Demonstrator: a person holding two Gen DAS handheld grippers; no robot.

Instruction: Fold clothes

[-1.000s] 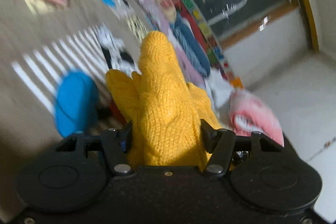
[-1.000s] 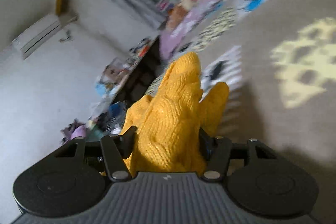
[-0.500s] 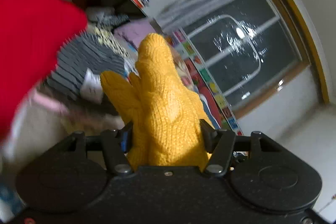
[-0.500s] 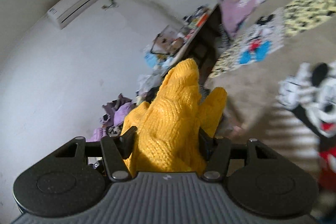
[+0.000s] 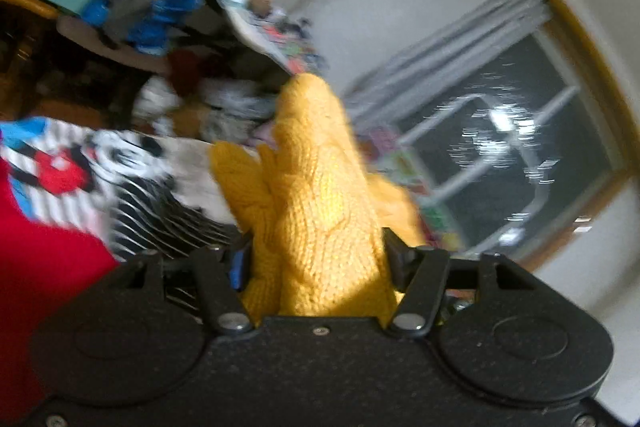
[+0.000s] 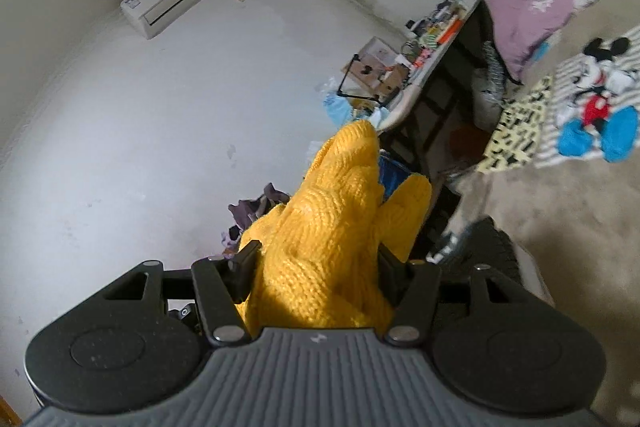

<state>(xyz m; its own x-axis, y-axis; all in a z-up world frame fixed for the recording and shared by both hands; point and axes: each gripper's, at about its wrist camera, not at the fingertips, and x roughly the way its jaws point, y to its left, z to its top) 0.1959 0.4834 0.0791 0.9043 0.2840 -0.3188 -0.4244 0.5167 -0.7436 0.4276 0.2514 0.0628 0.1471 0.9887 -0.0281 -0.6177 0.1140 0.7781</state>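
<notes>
While yellow knit mitten covers hide the fingers of both grippers, whether the jaws are spread or pressed together cannot be told. The left gripper [image 5: 316, 187] sits near a red garment [image 5: 36, 267]; beyond lies a striped cartoon-mouse garment [image 5: 100, 171]. The right gripper [image 6: 340, 211] points at a cluttered desk [image 6: 420, 67].

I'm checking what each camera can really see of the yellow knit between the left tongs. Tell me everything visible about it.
The yellow knit is chunky cable-stitch wool, mustard yellow, bunched into a tapering rounded peak with a smaller lobe on its left and another fold behind on the right. It stands up along the view from the left tongs, whose black fingers press against it on both sides. Its lower end disappears behind the tongs' body. Sunlight catches its lower right. Whether it is a garment or a cover cannot be told.
</notes>
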